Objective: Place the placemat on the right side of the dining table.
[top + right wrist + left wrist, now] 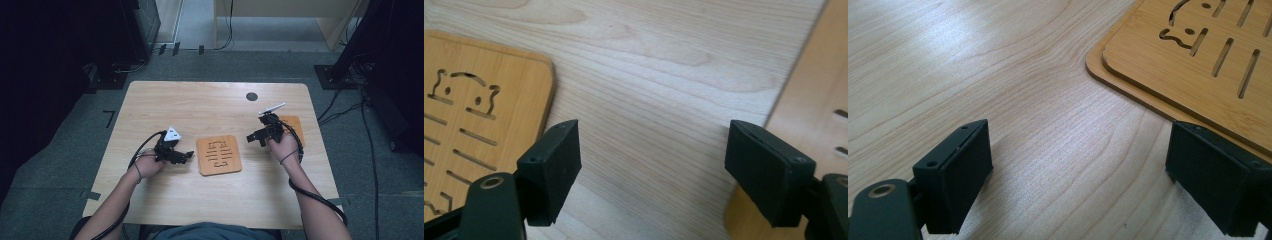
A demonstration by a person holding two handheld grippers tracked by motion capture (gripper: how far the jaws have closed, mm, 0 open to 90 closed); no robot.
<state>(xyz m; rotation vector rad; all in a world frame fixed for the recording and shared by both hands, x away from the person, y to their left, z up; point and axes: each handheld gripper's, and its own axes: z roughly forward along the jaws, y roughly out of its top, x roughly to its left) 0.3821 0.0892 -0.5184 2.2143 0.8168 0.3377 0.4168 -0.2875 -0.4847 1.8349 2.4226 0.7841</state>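
One light wooden table [215,195] carries everything, with a single dark round hole [252,96] near its far edge. Two bamboo boards lie flat on it. The slotted board [218,155], cut through with short slits and a small animal outline, sits at the middle of the table, a little toward the near edge. In the left gripper view it shows as two layers stacked one on the other. The second board [295,127] lies near the right edge, mostly hidden behind the right hand.

Two grippers are in play, one in each hand. The left gripper [186,156] rests low over the table just left of the slotted board. Its fingers [955,175] stand wide apart with nothing between them but bare wood, and one finger sits just beside the board's edge. The right gripper [251,138] hovers between the two boards. Its fingers [555,167] are also spread wide and hold nothing.
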